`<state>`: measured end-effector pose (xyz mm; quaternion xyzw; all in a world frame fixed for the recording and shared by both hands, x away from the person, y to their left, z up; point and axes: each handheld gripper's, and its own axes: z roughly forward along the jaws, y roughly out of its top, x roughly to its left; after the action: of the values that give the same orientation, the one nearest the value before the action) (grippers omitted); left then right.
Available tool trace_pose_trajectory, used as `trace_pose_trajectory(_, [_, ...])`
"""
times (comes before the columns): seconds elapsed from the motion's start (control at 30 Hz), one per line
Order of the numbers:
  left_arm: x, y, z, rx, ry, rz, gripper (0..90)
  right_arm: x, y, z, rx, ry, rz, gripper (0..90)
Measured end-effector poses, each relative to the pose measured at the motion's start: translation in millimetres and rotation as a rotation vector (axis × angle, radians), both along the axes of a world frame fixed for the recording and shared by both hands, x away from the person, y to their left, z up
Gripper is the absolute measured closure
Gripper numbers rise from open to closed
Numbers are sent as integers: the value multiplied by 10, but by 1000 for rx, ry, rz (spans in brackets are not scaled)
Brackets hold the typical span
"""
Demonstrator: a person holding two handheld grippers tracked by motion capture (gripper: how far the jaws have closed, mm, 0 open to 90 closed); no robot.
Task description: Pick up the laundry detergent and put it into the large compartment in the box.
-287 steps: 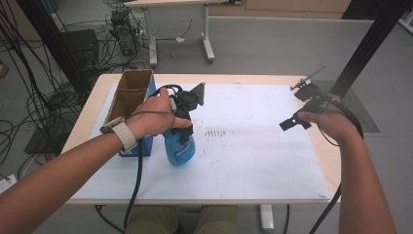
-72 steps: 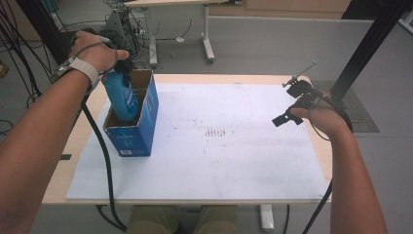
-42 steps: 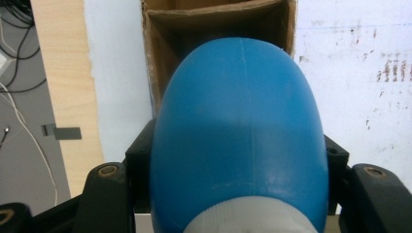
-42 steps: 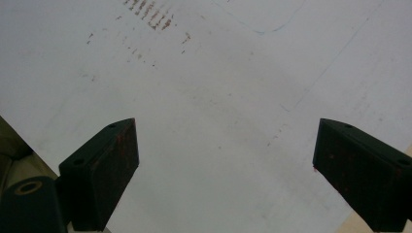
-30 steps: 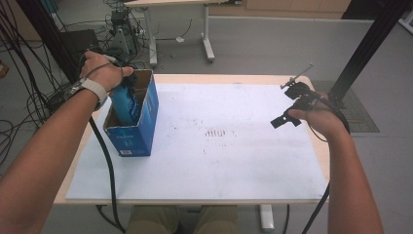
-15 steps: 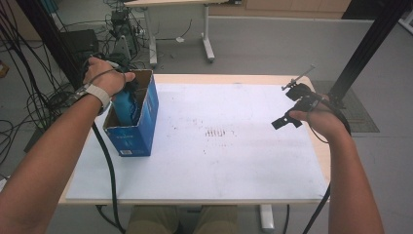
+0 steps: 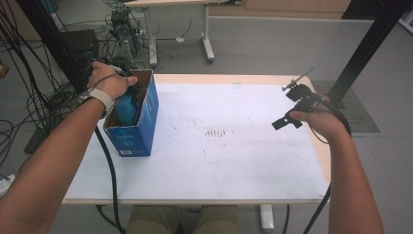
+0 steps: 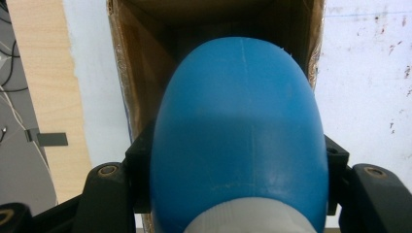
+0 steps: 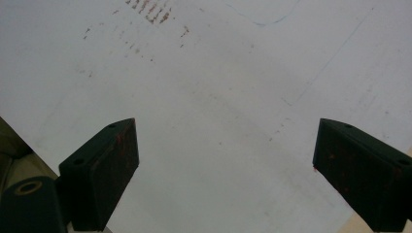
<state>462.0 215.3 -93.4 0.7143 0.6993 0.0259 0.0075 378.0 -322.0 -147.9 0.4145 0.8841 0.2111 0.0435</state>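
At the table's nine o'clock edge, the left gripper [image 7: 127, 90] clamps a smooth, rigid, likely slippery blue spray bottle [image 8: 240, 131] at its shoulder inside the cardboard box [image 7: 146, 119]; the right gripper [image 9: 223, 170], at three o'clock, gapes empty.

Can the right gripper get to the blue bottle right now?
Probably not easily: the blue bottle sits down inside the box, clamped by the left gripper, whose hand covers the opening. The right gripper is across the table.

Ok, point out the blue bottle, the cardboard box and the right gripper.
blue bottle [image 8: 240, 131], left gripper view, on its rounded body.
cardboard box [image 7: 146, 114], high view, on its blue outer wall.
right gripper [image 9: 223, 170], right gripper view, midway between its open jaws.
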Motion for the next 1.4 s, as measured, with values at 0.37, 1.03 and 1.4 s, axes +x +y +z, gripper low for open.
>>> trace_pose_trajectory(0.37, [23, 2, -62, 7, 10, -5, 388, -4, -15, -8, -2, 2, -3, 93])
trace_pose_trajectory(1.03, [22, 23, -201, -4, 12, -5, 387, -10, -18, -19, -2, 6, -6, 93])
trace_pose_trajectory(1.4, [34, 53, -283, -15, 19, -8, 388, -12, -26, -23, -1, 11, -10, 93])
